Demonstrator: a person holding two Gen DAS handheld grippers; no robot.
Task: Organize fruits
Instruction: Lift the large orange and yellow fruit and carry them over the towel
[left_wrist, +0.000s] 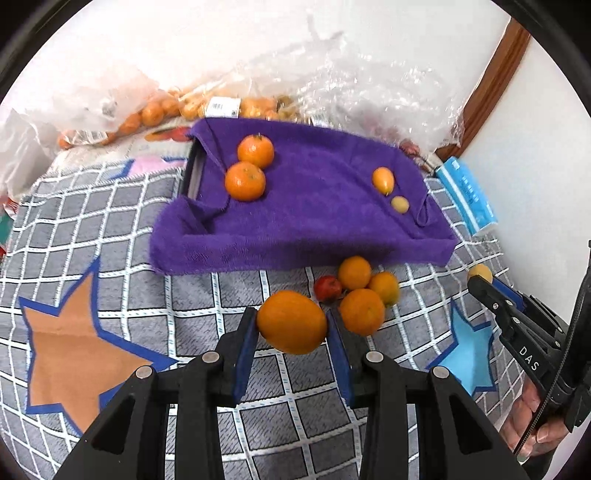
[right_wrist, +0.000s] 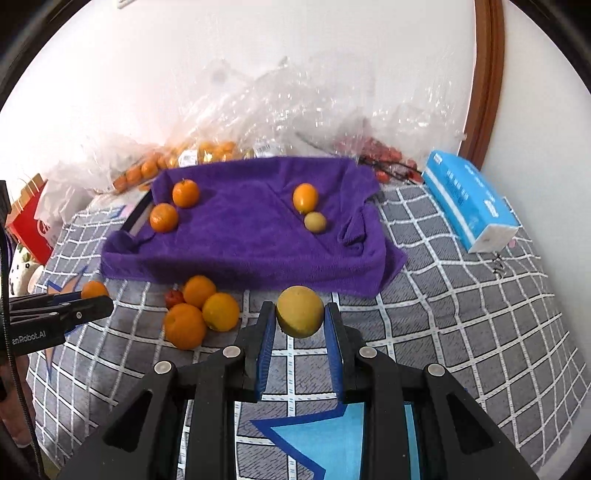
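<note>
Between my left gripper's (left_wrist: 291, 325) blue pads sits a large orange (left_wrist: 291, 322), the jaws clamped on its sides and the fruit clear of the checked cloth (left_wrist: 110, 229) below. On my right gripper (right_wrist: 300, 314) the jaws are drawn close around a small yellow fruit (right_wrist: 300, 312), gripped on both sides and also off the cloth.

Ahead of both lies a tray covered by a purple towel (left_wrist: 295, 229). I see two groups on the towel: two oranges (left_wrist: 245, 181) touching one another at its left side, and two small yellowish fruits (left_wrist: 383, 179) just beside each other at its right.

In front of the towel, on the checked cloth, a loose cluster remains: three orange fruits (left_wrist: 362, 311) packed together with a small red fruit (left_wrist: 328, 288) against them.

Behind the tray, clear plastic bags (left_wrist: 155, 110) hold more oranges, and another bag toward the right holds red fruit I cannot identify. A blue tissue pack (right_wrist: 469, 199) lies to the right of the tray, apart from it.
</note>
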